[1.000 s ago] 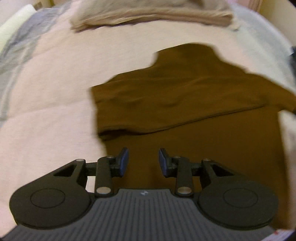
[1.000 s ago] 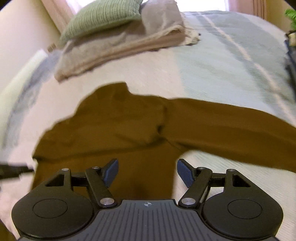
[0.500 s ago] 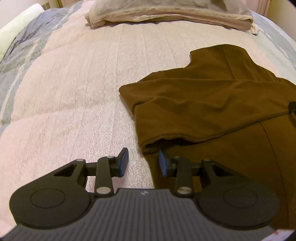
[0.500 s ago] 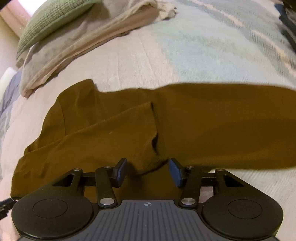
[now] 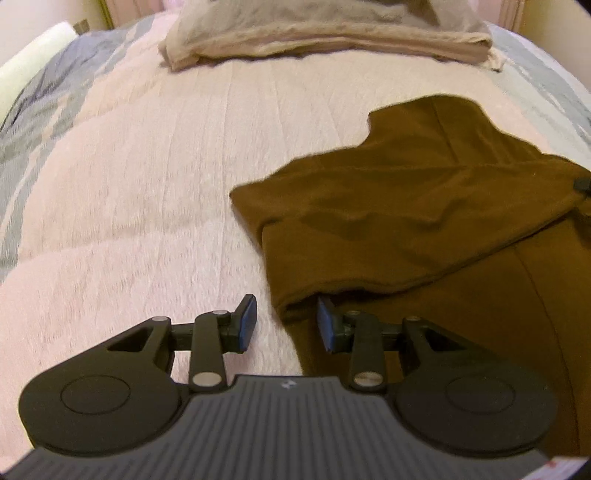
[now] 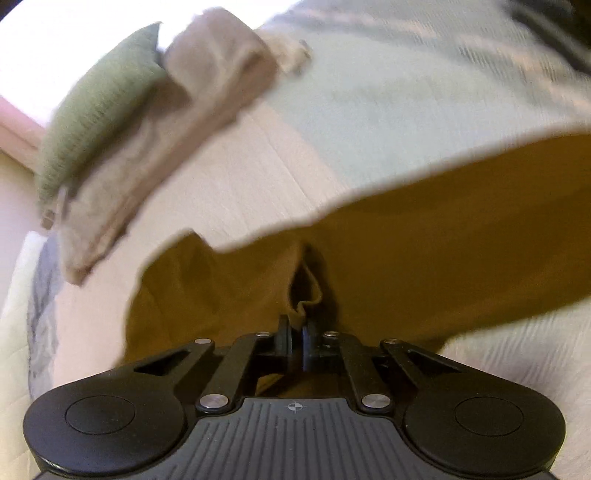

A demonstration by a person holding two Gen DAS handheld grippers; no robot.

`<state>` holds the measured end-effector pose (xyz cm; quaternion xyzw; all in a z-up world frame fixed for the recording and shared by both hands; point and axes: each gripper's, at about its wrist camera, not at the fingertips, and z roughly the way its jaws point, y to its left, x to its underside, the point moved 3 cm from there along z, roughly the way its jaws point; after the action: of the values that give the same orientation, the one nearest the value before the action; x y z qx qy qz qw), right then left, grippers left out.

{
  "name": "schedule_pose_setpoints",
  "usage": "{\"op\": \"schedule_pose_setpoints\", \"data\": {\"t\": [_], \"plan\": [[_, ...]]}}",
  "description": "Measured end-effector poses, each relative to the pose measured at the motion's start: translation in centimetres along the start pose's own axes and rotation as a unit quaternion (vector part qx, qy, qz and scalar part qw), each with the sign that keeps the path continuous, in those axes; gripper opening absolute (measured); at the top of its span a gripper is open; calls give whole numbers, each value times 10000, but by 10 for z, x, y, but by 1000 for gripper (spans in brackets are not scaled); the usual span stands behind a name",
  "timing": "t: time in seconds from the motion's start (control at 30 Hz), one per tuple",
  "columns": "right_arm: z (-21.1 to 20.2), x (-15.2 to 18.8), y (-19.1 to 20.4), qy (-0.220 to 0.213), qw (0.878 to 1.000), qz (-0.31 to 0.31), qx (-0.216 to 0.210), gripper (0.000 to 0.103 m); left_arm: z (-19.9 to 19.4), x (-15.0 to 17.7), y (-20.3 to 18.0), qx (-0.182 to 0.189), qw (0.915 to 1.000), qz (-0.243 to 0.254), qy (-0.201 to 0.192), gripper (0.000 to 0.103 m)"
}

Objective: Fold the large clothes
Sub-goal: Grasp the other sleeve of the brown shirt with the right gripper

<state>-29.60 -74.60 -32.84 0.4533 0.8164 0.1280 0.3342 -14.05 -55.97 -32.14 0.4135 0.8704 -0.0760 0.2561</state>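
Observation:
A large brown garment (image 5: 424, 229) lies spread on the bed, one sleeve folded across its body. My left gripper (image 5: 286, 321) is open at the garment's left side, where the folded sleeve's cuff (image 5: 295, 306) lies between its blue pads (image 5: 247, 325). In the right wrist view the same brown garment (image 6: 443, 229) fills the middle. My right gripper (image 6: 295, 339) is shut on a bunched fold of the brown cloth (image 6: 306, 295) near where the other sleeve meets the body.
A pink and grey-blue quilt (image 5: 147, 184) covers the bed. Folded beige blankets (image 5: 325, 33) lie at the head of the bed, with a green cushion (image 6: 99, 107) on top. Bare quilt stretches to the left of the garment.
My right gripper closed from open onto a fold of the brown garment and moved in over it. My left gripper shifted left to the folded sleeve's cuff and stayed open.

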Motion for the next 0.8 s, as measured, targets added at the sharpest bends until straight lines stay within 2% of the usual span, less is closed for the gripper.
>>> {"op": "schedule_pose_setpoints", "data": {"t": [0.07, 0.1, 0.13, 0.27, 0.43, 0.53, 0.63, 0.7, 0.73, 0.77, 0.8], "plan": [[-34, -18, 8, -631, 9977, -262, -50, 1, -3, -4, -3, 48, 9999, 47, -83, 30], [-44, -23, 6, -817, 9958, -418, 20, 1, -2, -5, -5, 60, 9999, 96, -82, 30], [-45, -23, 1, -824, 9952, -506, 122, 1, 1, -5, -9, 53, 9998, 184, -57, 30], [-26, -13, -35, -245, 9988, -276, 322, 1, 18, 1, -24, 62, 9985, 536, 107, 30], [-12, -1, -46, -25, 9986, -324, 426, 1, 27, 7, -21, 19, 9985, 473, 290, 30], [-17, -8, -41, -66, 9989, -376, 272, 1, 20, 8, -19, 27, 9986, 454, 269, 30], [-36, -17, -32, -498, 9963, -696, -60, 1, 15, 7, -21, 51, 9986, 454, 271, 30], [-34, -14, -44, -464, 9960, -736, 184, 2, 12, 6, -26, 87, 9983, 504, 280, 30], [-27, -11, -56, -272, 9978, -513, 311, 3, 12, 6, -29, 121, 9981, 529, 285, 30], [-22, -8, -67, -80, 9983, -291, 493, 8, 10, 6, -32, 149, 9978, 584, 290, 30], [-21, -6, -75, -29, 9980, -168, 607, 9, 10, 5, -36, 159, 9974, 636, 288, 30]]}}
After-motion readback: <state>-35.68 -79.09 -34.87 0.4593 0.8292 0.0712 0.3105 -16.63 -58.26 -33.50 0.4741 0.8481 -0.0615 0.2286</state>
